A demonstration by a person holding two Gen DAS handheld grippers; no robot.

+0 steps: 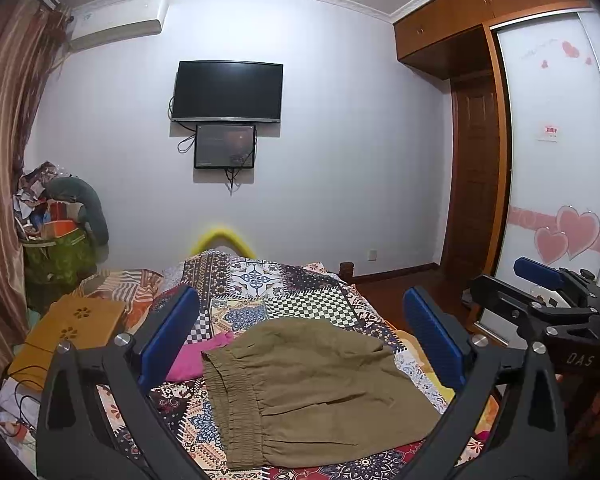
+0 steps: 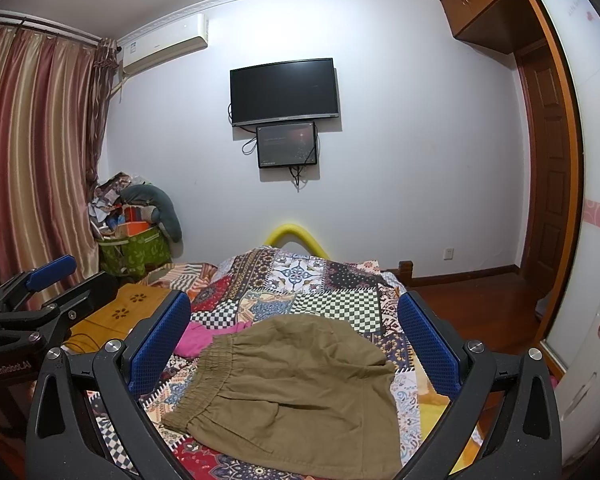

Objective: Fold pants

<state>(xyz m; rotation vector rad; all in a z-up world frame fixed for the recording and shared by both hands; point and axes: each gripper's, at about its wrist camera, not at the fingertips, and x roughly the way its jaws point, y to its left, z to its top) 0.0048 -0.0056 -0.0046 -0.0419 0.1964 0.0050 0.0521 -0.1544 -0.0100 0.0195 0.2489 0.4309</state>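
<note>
Olive-brown pants lie folded in a compact bundle on the patchwork bedspread, elastic waistband toward the left. The right wrist view shows the same pants on the bedspread. My left gripper is open above them, blue pads wide apart, nothing between. My right gripper is likewise open over the pants, holding nothing. Each gripper shows in the other's view: the right gripper at the right edge, the left gripper at the left edge.
A pink cloth lies left of the pants. A wooden lap desk with a cable sits on the bed's left side. A cluttered green bag stands by the curtain. Wardrobe and wooden floor are on the right.
</note>
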